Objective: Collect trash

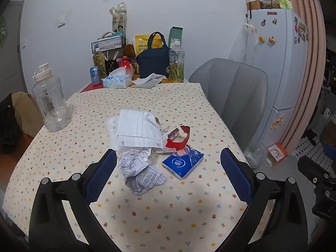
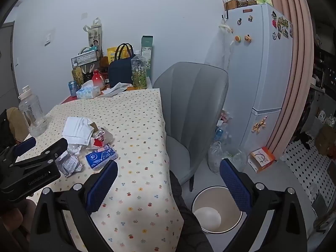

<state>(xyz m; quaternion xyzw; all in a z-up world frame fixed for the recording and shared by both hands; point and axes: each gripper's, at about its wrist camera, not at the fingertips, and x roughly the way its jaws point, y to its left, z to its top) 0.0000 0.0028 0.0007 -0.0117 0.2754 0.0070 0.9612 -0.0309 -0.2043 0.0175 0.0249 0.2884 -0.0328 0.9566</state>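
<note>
I see my left gripper (image 1: 168, 168) wide open and holding nothing, with the crumpled paper (image 1: 139, 173) at frame centre between its fingers, nearer the left one. My right gripper (image 2: 169, 178) is also wide open and empty; the trash pile (image 2: 88, 145) lies at its left, the bin (image 2: 216, 210) at lower right.

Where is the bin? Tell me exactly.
The white bin shows only in the right wrist view, on the floor right of the table, in front of the grey chair.

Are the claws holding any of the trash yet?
No. The left claw and the right claw are both open and empty; the crumpled paper lies on the table untouched.
</note>
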